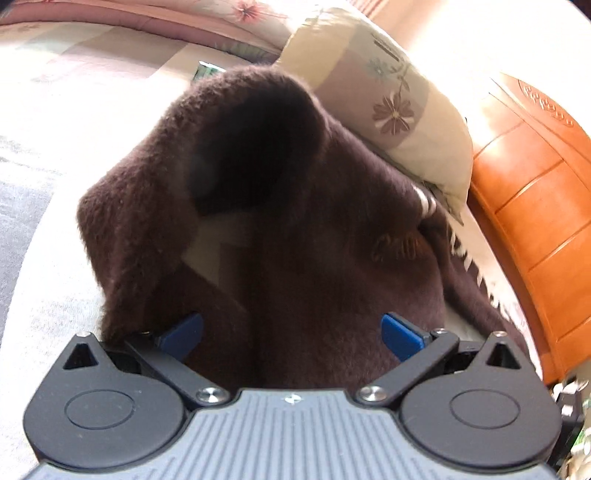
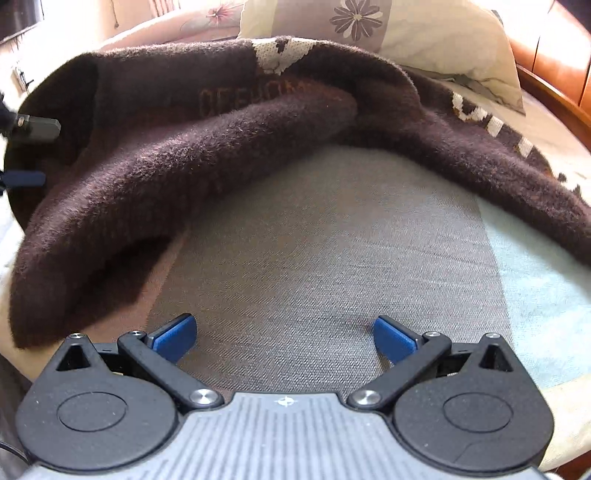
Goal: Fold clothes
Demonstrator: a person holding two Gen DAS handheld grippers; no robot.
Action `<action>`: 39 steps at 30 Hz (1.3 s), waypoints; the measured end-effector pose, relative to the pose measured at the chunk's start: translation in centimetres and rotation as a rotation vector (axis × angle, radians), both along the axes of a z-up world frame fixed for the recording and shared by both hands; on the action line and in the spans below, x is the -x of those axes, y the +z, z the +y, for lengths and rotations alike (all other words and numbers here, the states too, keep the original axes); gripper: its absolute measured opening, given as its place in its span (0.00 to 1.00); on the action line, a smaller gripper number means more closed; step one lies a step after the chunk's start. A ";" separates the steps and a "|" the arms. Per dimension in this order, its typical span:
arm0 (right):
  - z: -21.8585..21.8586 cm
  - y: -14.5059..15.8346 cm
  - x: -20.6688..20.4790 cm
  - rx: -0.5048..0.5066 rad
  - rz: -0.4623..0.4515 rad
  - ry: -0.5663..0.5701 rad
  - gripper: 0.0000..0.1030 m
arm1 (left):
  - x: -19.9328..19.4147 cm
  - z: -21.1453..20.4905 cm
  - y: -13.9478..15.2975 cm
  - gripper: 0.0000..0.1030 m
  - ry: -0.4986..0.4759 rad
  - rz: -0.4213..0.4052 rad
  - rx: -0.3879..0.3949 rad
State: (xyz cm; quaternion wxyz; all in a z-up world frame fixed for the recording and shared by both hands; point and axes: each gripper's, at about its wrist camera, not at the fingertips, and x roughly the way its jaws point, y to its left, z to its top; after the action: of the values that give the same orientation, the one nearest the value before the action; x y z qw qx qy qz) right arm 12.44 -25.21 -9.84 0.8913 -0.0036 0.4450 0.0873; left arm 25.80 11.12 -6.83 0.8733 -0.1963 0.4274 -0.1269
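Observation:
A dark brown fuzzy sweater [image 1: 295, 221] with cream knit patterning lies rumpled on the bed. In the left wrist view it fills the middle, one part bulging up with a dark hollow. My left gripper [image 1: 291, 334] is open, its blue fingertips spread wide right over the sweater's near fabric, gripping nothing. In the right wrist view the sweater [image 2: 221, 140] drapes across the top, a thick fold or sleeve running down to the left. My right gripper [image 2: 284, 338] is open over the bare grey bedspread [image 2: 332, 240], short of the sweater. The left gripper's blue finger [image 2: 26, 178] shows at the left edge.
A flowered pillow [image 1: 399, 110] lies beyond the sweater, also seen as the pillow [image 2: 424, 33] at the top of the right wrist view. An orange wooden headboard [image 1: 535, 206] stands to the right. The patchwork bedspread [image 1: 55, 184] stretches away to the left.

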 end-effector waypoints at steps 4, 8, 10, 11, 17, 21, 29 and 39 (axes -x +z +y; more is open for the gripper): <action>0.0 0.0 0.1 0.012 -0.009 0.004 1.00 | -0.7 0.2 -1.4 0.99 0.111 0.061 -0.163; -0.8 0.1 0.2 -0.017 -0.014 0.014 1.00 | -0.4 2.2 -1.8 0.96 0.230 0.064 -0.293; -0.9 0.1 0.1 -0.021 -0.015 0.011 1.00 | -0.2 3.1 -1.6 0.96 0.272 0.054 -0.385; -0.9 0.1 0.1 -0.024 -0.016 0.010 1.00 | -0.3 3.4 -1.3 0.96 0.288 0.050 -0.428; -0.3 0.0 0.2 0.017 -0.020 0.014 1.00 | -0.8 5.6 0.7 0.96 0.375 0.013 -0.612; -0.4 0.0 0.2 0.013 -0.016 0.008 1.00 | 0.3 5.5 1.5 0.97 0.212 -0.019 -0.398; -0.2 0.0 0.0 0.022 -0.008 -0.001 1.00 | -2.5 2.6 -1.7 0.97 0.057 0.023 -0.217; 0.2 -0.1 -0.1 0.024 -0.013 -0.014 1.00 | -6.7 5.6 -3.6 0.97 0.187 0.003 -0.328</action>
State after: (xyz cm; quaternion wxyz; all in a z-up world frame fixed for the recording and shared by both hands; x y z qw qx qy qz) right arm 12.55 -25.03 -9.90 0.8946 -0.0119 0.4403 0.0756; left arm 32.50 16.67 -10.39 0.9009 -0.0904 0.4236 0.0264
